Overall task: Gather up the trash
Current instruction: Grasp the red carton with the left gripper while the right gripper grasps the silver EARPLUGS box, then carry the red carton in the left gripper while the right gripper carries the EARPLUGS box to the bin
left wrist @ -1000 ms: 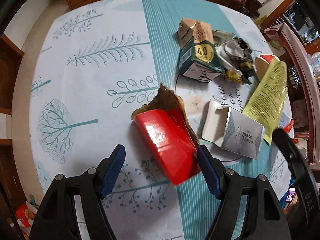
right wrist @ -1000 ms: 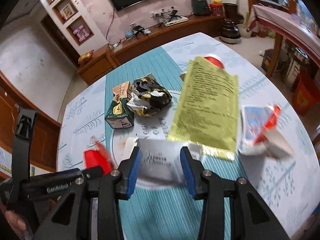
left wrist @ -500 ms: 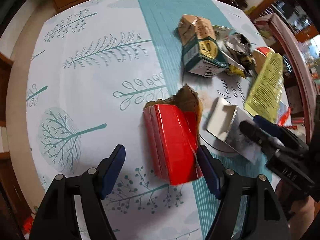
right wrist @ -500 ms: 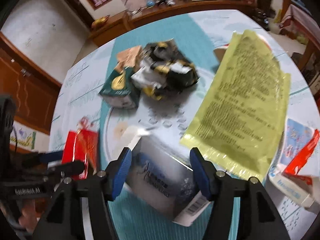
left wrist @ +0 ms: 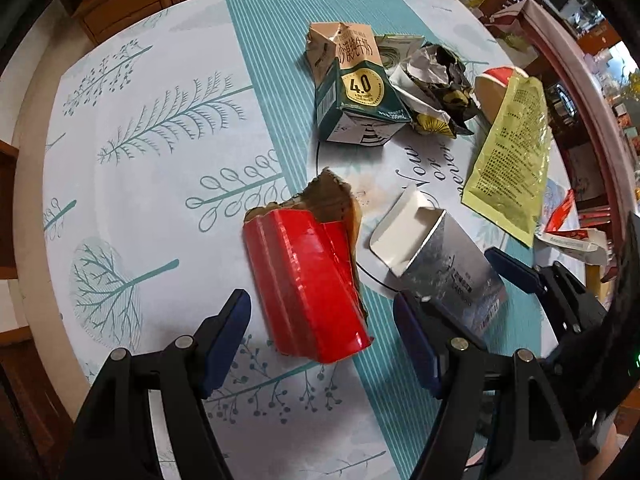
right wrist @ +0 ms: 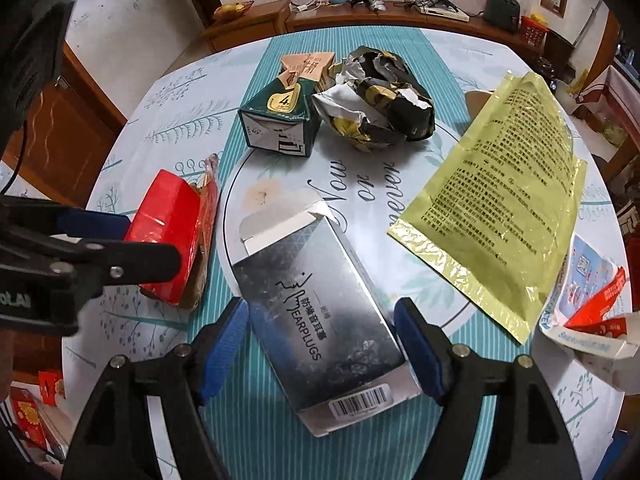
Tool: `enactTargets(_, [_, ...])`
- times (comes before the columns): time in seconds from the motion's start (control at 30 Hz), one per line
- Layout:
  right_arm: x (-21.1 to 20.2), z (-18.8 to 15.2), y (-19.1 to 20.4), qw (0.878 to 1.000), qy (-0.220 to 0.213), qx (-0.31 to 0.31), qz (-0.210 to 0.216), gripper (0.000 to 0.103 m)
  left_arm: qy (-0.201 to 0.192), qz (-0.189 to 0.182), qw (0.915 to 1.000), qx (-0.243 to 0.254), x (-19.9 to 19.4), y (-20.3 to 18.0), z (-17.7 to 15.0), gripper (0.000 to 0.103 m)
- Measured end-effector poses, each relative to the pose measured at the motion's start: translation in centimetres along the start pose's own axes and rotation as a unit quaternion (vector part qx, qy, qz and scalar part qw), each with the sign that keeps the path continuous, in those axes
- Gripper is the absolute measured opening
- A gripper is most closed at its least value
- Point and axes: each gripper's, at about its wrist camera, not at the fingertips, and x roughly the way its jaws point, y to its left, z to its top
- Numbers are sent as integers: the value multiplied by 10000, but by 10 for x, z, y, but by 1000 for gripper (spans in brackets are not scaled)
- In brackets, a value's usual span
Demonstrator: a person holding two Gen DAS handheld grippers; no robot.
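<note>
the table (left wrist: pixel 132 208) wears a pale cloth printed with teal trees and a striped teal runner, and trash is scattered over it. the left gripper (left wrist: pixel 322 336) points steeply down with its jaws wide apart, straddling the near end of a torn red box (left wrist: pixel 308 280) that lies flat on the cloth; neither blue pad presses on it. the red box (right wrist: pixel 168 236) shows brown torn card at its far end. just right of it lies a silver box (right wrist: pixel 320 320) marked earplugs, its white flap open toward the table's middle. the right gripper (right wrist: pixel 320 350) points down over this box, its jaws opening, with the box between them and a gap visible at each pad. in the left wrist view the silver box (left wrist: pixel 448 268) sits between the 2 tools. farther back a green carton (left wrist: pixel 356 96) marked 4.0 lies on its side, touching a crumpled dark wrapper (right wrist: pixel 380 100). to the right a yellow pouch (right wrist: pixel 500 208) with black print lies flat, partly over a red and cream object (left wrist: pixel 494 86) i cannot identify. at the right edge sits a white carton (right wrist: pixel 588 312) with red and blue print, its end torn open.
</note>
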Motion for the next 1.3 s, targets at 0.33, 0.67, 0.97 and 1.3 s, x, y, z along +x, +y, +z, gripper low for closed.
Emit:
enactTargets(0.33, [5,7,1,9998,52,88,147,76,100,488,9984,-262,28,-7,15,72])
enactTargets(0.67, [12,7,12,9999,100,-48,95,77,-96,680,9971,-325,36,-7,9,54])
enactTargets(0.97, [19,4,31,9982,136,-387,-442,72,-180,564,9978,-300,24,13,-17,48])
enactTargets(1.3, [-20,-23,7,9970,-178,720,-237,68,-228,451,9987,26,-10,9,-69,47])
